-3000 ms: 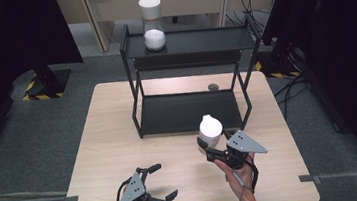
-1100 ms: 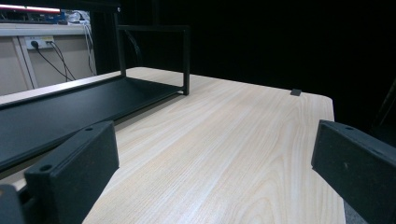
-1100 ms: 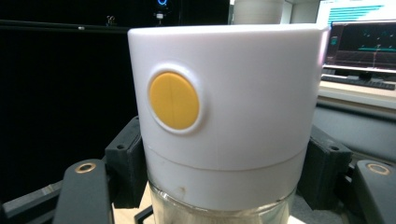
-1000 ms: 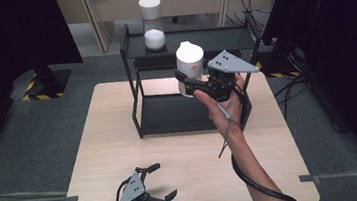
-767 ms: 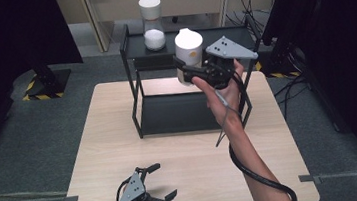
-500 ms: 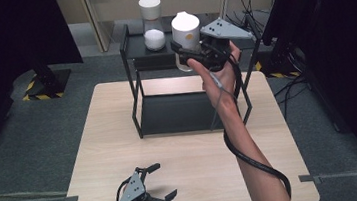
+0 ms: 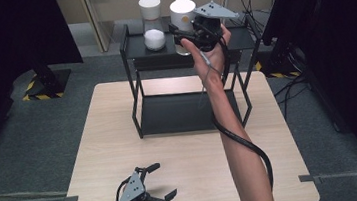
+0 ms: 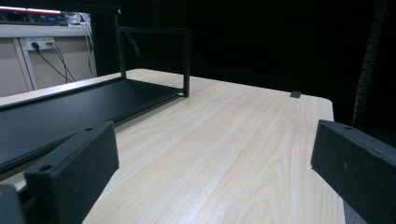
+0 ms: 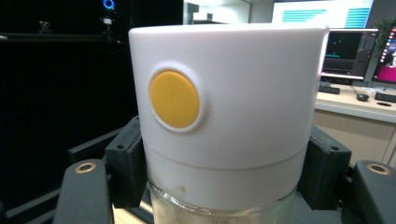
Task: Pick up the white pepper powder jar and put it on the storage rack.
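The white-lidded glass jar (image 7: 183, 19) has been raised from the counter (image 7: 101, 154) to the rack's (image 7: 135, 65) top shelf. It is pinched by the right tongs (image 7: 179, 32); the left tongs (image 7: 162, 181) are spread.

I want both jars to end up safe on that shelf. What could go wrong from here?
The right gripper holds the white-lidded jar high over the rack's top shelf, close beside the other jar; it might knock that one over. The jaws clamp just under the lid, on smooth glass, so it could slip.
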The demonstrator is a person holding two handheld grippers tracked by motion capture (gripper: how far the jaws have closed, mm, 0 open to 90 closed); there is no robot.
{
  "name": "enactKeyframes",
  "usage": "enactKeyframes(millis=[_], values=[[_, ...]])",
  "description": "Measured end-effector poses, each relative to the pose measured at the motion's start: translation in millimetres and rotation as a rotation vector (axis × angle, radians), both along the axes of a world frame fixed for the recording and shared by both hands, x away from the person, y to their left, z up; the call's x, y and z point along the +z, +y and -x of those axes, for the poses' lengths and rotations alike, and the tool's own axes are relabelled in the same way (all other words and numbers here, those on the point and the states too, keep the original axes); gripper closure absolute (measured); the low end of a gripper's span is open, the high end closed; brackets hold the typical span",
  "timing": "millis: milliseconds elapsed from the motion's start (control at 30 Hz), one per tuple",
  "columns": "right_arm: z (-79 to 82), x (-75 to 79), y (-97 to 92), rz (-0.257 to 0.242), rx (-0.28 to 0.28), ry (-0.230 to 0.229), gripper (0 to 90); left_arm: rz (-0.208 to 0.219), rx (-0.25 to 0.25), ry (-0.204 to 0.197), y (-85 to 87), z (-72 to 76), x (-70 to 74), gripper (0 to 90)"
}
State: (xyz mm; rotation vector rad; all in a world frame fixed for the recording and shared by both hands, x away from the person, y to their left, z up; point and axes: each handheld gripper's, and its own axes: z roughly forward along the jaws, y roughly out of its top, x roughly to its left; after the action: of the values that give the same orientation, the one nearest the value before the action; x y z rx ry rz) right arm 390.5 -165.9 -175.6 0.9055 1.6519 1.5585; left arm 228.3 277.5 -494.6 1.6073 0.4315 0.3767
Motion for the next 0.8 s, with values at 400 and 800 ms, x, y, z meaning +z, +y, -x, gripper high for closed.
enactKeyframes(millis=[400,800], values=[[-32.1,-3.4,9.7,-0.016,-0.055,0.023,30.9,0.006,-0.008,-0.004,0.6,0.6,0.1,0.2],[-50.1,-10.2,18.6,-0.002,-0.082,0.041,30.9,0.005,-0.014,-0.005,0.3,1.0,-0.1,0.2]])
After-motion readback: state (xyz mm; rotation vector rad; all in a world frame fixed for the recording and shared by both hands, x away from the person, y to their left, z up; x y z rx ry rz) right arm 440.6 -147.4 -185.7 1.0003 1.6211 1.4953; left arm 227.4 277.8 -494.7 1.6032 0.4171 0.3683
